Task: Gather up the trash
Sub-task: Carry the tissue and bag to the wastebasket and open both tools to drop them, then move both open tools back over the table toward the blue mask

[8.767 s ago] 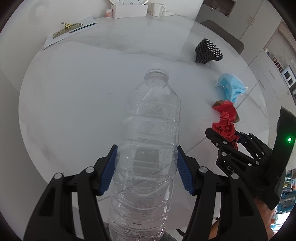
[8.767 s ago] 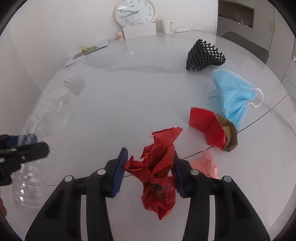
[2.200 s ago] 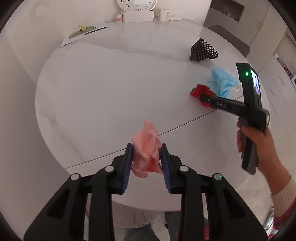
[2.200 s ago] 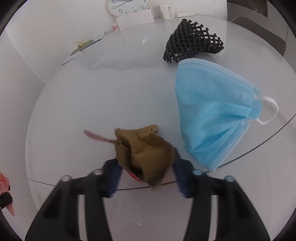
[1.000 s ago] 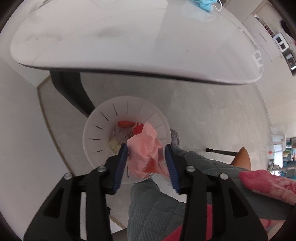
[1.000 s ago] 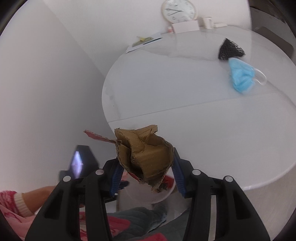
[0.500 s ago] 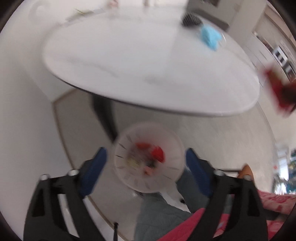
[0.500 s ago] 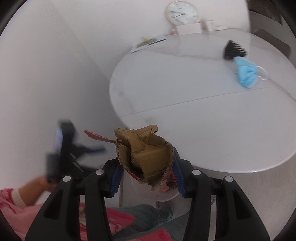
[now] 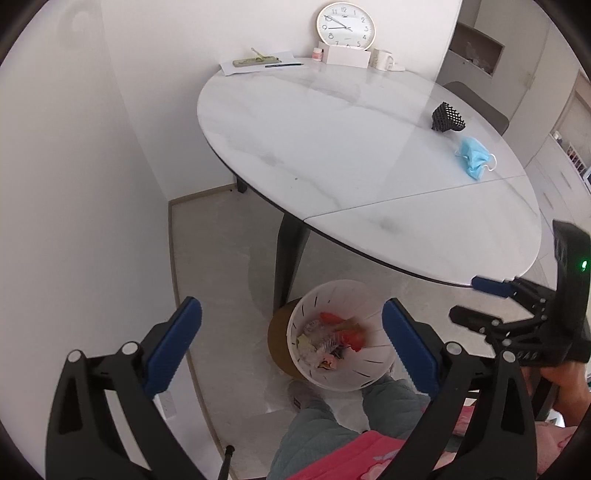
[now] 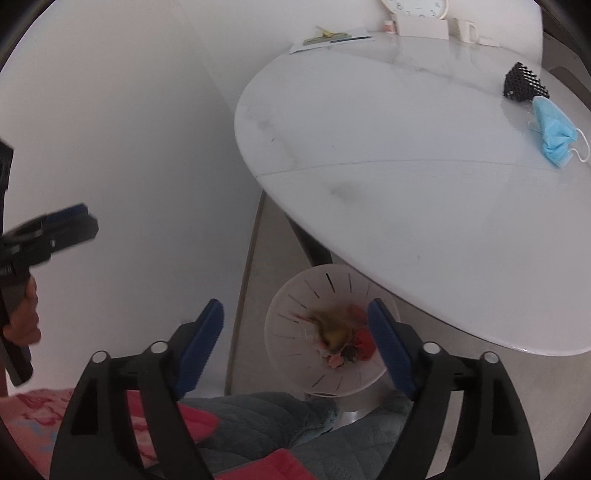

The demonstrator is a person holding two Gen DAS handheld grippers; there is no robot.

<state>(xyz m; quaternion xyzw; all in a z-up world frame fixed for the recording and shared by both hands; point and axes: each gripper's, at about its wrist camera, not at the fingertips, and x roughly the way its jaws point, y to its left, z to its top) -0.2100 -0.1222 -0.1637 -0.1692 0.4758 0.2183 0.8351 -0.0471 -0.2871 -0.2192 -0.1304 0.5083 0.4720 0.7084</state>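
Trash lies heaped in the white slotted bin (image 9: 334, 373) on the floor, just under the near edge of the round white table (image 9: 332, 147): red scraps, crumpled clear plastic and pale bits. Above the bin my left gripper (image 9: 291, 343) hangs with its blue pads spread wide and opening, nothing between them, the bin showing through the gap. My right gripper (image 10: 295, 343) also points down at the bin (image 10: 295, 354), its jaws opening too, and the brown cardboard scrap (image 10: 332, 328) shows blurred below them, clear of both pads, over the rest of the heap. On the table, well away from the bin, a blue face mask (image 9: 473, 158) lies near the far right edge with a black mesh piece (image 9: 447, 118) just beyond it. At the table's back stand a clock (image 9: 345, 25), a mug (image 9: 384, 59) and some papers (image 9: 258, 62). My grey trouser legs (image 10: 266, 417) sit just beside the bin.
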